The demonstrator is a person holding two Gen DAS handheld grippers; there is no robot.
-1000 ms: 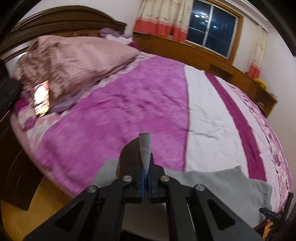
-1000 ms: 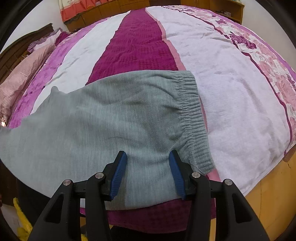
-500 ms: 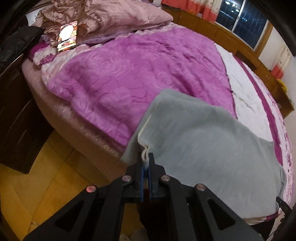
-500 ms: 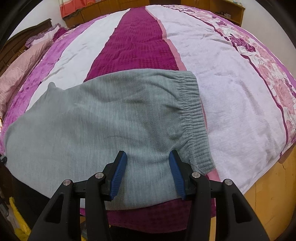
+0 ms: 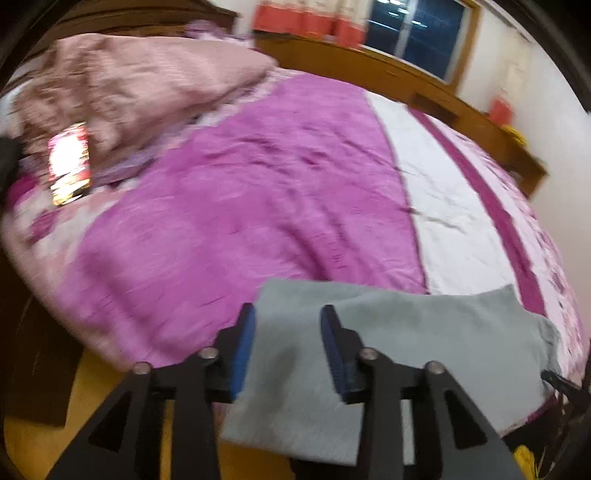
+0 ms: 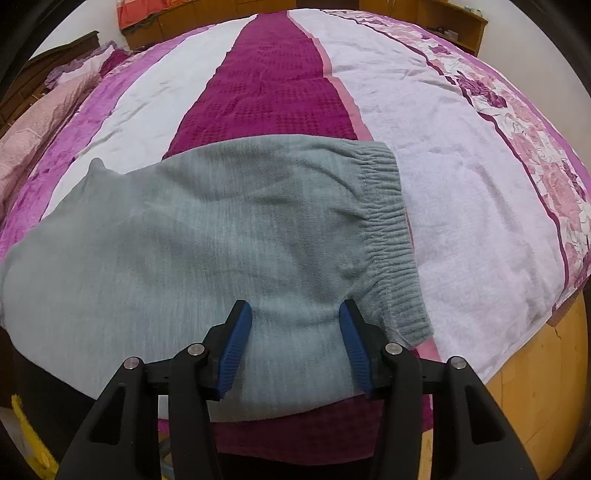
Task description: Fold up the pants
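Note:
The grey pants (image 6: 207, 236) lie folded flat near the front edge of the bed, the ribbed waistband (image 6: 388, 229) at the right. In the left wrist view the pants (image 5: 406, 339) spread to the right, their near edge hanging over the bed edge. My left gripper (image 5: 288, 328) is open and empty, its blue pads either side of the pants' left end. My right gripper (image 6: 295, 325) is open and empty, just above the pants' near edge beside the waistband.
The bed has a striped cover in pink, white and maroon (image 6: 273, 85). A pink quilt (image 5: 122, 85) and a lit phone (image 5: 70, 162) lie near the headboard. Wooden floor (image 5: 96, 413) shows below the bed edge. A window (image 5: 417, 33) is at the back.
My left gripper was shut on the pants' leg end, carried it over and laid it down, and has now opened and let go. The right gripper has stayed open and still.

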